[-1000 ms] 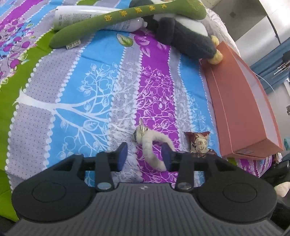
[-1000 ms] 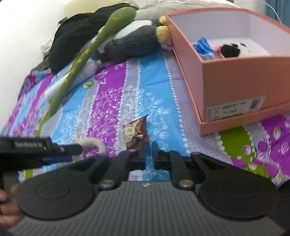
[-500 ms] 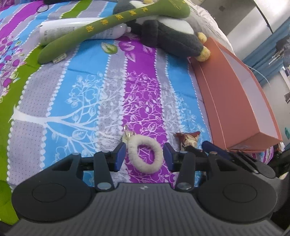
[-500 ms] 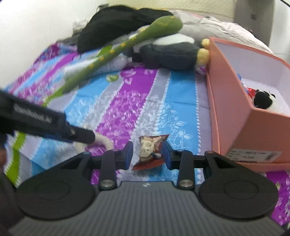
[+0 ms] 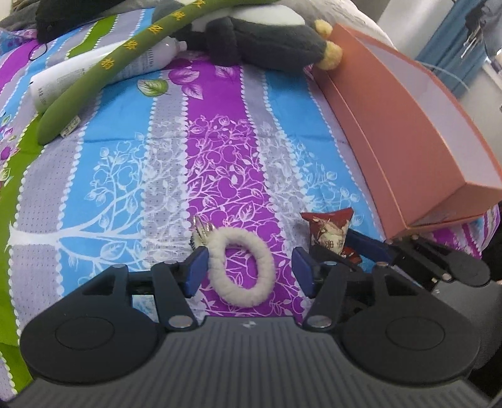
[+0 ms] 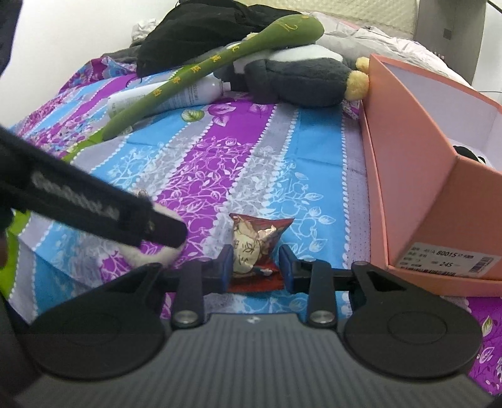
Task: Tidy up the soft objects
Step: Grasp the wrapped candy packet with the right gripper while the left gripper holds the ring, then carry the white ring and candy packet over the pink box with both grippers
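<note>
A white fluffy ring (image 5: 240,266) with a metal clasp lies flat on the striped bedsheet (image 5: 219,157). My left gripper (image 5: 249,263) straddles it with jaws opening; the left pad brushes the ring and the right pad stands clear. A small red printed pouch (image 6: 251,244) sits between the pads of my right gripper (image 6: 255,260). Its jaws are closing, and the right pad is a sliver off the pouch. In the left wrist view the pouch (image 5: 329,229) lies just right of the ring. A left gripper finger (image 6: 94,204) hides part of the ring (image 6: 157,254).
An open salmon shoe box (image 6: 408,157) stands to the right, with a small panda toy (image 6: 470,153) inside. At the far end lie a long green plush stick (image 5: 125,62), a white bottle (image 5: 78,75), a dark grey plush (image 5: 266,40) and a black garment (image 6: 204,28).
The left jaws widened and the ring, squashed against a pad before, now lies as a round loop. The right gripper rolled level and came down around the pouch.
</note>
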The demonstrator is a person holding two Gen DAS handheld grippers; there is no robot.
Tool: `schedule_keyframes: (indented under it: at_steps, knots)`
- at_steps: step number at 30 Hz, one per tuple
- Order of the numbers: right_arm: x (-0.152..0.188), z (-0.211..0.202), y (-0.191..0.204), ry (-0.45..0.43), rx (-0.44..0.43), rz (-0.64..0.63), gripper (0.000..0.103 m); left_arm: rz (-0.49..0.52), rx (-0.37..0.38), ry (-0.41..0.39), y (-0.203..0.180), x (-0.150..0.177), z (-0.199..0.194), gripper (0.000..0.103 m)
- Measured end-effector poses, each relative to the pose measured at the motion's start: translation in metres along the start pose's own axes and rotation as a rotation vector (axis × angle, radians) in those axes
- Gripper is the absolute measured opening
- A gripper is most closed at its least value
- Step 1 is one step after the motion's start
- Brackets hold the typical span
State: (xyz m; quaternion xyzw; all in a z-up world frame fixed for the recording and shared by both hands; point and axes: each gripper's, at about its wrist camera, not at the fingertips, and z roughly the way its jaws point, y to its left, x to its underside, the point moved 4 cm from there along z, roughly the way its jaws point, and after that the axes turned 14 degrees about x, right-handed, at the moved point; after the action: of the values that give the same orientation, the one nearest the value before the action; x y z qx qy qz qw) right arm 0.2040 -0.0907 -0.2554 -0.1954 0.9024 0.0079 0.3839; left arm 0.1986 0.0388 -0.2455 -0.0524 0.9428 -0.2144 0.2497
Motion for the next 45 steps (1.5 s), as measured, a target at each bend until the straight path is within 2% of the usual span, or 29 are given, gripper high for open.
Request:
schedule_keyframes:
  at_steps: [7,11,13,20,23,39,45]
  knots:
    - [-0.001,-0.008,-0.009,-0.005,0.014,0.006,0.033,-0.005,-0.025,0.035,0.004,0.001,0.017,0.063]
    - [0.002,-0.010,-0.017,0.016,0.015,0.017,0.033,0.013,-0.047,0.031,0.003,0.001,0.022,0.057]
    - [0.004,-0.010,-0.022,0.026,0.019,0.025,0.033,0.015,-0.056,0.026,0.004,0.001,0.023,0.052]
    - [0.008,-0.005,-0.027,0.046,0.013,0.046,0.033,0.023,-0.064,0.011,0.007,-0.001,0.023,0.018]
    - [0.009,-0.001,-0.027,0.061,-0.006,0.069,0.033,0.011,-0.048,-0.004,0.007,0.001,0.019,0.012]
    - [0.003,-0.029,-0.035,0.052,0.012,0.131,0.031,-0.038,0.046,-0.075,-0.009,0.011,-0.021,0.011]
    - [-0.012,-0.048,-0.040,0.023,0.011,0.161,0.031,-0.006,0.079,-0.099,-0.025,0.004,-0.037,0.011]
